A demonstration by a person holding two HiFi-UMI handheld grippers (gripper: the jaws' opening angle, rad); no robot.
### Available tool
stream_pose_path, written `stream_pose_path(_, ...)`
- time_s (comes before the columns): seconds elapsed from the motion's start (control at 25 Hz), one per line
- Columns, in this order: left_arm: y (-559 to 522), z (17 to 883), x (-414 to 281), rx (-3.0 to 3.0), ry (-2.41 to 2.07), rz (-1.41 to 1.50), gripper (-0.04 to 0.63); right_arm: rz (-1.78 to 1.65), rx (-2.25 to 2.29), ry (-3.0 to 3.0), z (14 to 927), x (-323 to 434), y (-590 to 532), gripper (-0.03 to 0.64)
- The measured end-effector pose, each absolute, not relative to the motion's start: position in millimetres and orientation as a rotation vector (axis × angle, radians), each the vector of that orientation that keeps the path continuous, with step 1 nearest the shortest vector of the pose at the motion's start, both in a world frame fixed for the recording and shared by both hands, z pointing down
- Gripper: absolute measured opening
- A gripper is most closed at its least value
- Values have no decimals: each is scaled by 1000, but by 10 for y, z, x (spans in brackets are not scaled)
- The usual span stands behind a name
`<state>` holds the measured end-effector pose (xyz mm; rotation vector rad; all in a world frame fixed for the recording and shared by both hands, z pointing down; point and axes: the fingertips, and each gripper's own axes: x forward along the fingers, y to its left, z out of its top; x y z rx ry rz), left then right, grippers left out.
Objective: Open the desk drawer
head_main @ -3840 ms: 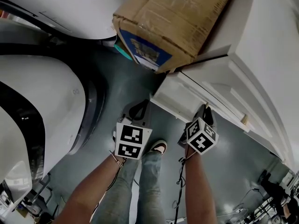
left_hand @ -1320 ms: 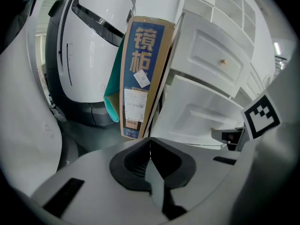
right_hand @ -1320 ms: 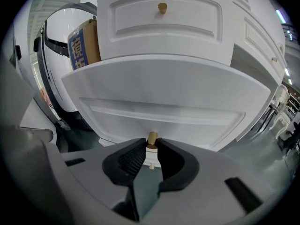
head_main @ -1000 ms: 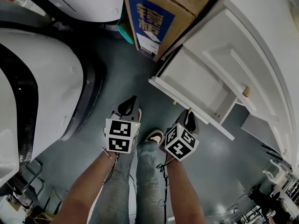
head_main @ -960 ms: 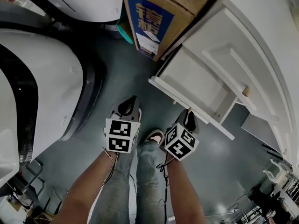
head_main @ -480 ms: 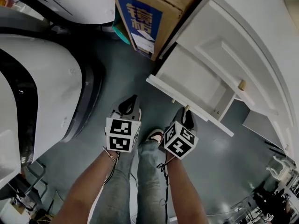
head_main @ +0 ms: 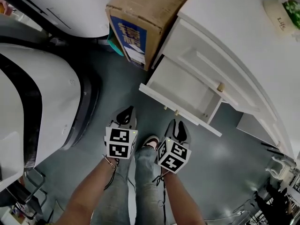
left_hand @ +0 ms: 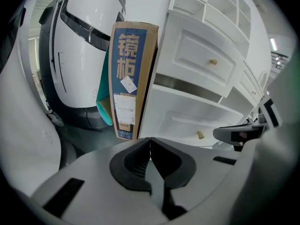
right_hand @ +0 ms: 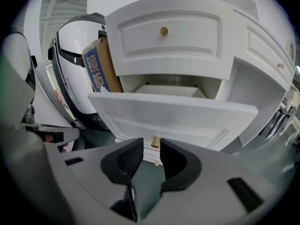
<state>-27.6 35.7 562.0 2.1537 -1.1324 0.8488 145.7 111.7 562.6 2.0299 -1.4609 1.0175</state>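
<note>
Standing open: the desk drawer, both grippers clear of it

Head view: the desk drawer (head_main: 185, 89) is pulled well out from the white desk (head_main: 234, 36), its inside bare. A cardboard box (head_main: 140, 18) leans beside the desk. The left gripper (head_main: 124, 115) and right gripper (head_main: 179, 128) hang side by side above the floor, just short of the drawer front.

Left gripper view: its jaws are pressed together with nothing between them. The box and the drawer front lie ahead.

Right gripper view: its jaws stand apart and have just been opening. The drawer's brass knob (right_hand: 155, 142) shows in the gap just past the tips, and neither pad presses on it. A closed drawer (right_hand: 168, 32) sits above.
</note>
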Motion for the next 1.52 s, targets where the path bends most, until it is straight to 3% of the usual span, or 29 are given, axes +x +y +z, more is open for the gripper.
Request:
stream_pose_path(0.64, 66, 4797, -30, 2213, -1133, 776, 18, 921, 2099, -1480, 4683, 1729, 1100, 121)
stream_pose_path(1.52, -379, 4150, 295, 2261, -1108, 791, 18, 938, 2214, -1488, 4122, 2098, 370, 129)
